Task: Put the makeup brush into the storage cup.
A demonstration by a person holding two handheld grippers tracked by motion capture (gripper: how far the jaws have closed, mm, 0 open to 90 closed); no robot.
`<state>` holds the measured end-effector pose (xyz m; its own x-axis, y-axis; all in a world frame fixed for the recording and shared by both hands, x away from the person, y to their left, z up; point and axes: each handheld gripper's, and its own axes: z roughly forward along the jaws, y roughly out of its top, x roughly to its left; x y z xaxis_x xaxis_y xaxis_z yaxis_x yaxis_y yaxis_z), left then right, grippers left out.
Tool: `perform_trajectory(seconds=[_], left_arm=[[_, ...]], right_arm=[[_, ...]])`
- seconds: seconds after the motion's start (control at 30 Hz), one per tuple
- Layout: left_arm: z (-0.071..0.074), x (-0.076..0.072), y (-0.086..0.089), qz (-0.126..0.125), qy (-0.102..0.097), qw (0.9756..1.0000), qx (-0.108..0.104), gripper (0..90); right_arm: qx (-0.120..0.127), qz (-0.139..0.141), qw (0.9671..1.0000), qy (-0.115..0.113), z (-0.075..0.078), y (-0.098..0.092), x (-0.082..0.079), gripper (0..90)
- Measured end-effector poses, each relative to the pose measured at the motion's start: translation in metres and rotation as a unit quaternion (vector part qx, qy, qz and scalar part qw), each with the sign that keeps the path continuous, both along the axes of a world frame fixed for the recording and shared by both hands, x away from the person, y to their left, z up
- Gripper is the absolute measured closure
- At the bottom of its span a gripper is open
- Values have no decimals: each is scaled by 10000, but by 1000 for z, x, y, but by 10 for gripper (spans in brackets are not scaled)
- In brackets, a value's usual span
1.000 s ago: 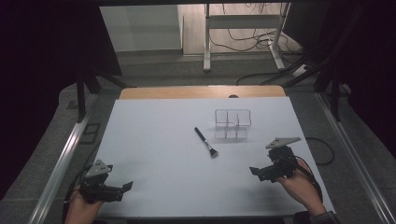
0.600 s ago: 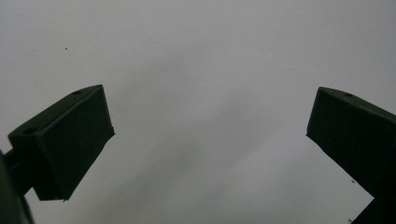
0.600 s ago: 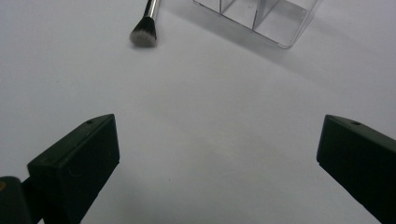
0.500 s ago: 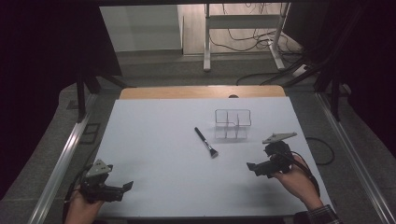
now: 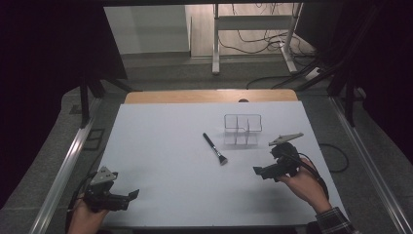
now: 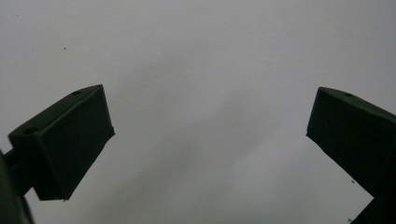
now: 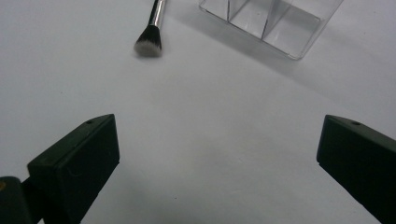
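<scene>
Right gripper (image 5: 257, 170), jaws apart, hovers near the makeup brush (image 5: 215, 148) and clear organizer (image 5: 242, 129). Left gripper (image 5: 132, 194), jaws apart, sits at the near left over the table (image 5: 160, 146).

Both the left gripper (image 5: 130, 195) and the right gripper (image 5: 258, 170) are black with blocky jaws, grey three-cornered top plates and trailing black cables, and the right wrist wears a plaid sleeve (image 5: 333, 222).

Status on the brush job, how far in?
Barely started. Done: nothing; the makeup brush lies flat on the table, beside the clear divided organizer, which looks empty. In hand: the right tool is open, pointed toward the brush; the left tool is open, idle. Left: grasp, probably place in organizer.
</scene>
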<state>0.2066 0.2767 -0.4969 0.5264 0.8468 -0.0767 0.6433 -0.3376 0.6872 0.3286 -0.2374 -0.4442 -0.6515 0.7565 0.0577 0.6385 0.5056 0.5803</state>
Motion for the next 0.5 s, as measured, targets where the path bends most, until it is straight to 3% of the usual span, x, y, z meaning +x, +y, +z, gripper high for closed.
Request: perform_trajectory(seconds=[0.5], left_arm=[[0,0,0,-1,-15,10000,4,4]], right_arm=[[-124,112,9998,68,0,15,13,0]])
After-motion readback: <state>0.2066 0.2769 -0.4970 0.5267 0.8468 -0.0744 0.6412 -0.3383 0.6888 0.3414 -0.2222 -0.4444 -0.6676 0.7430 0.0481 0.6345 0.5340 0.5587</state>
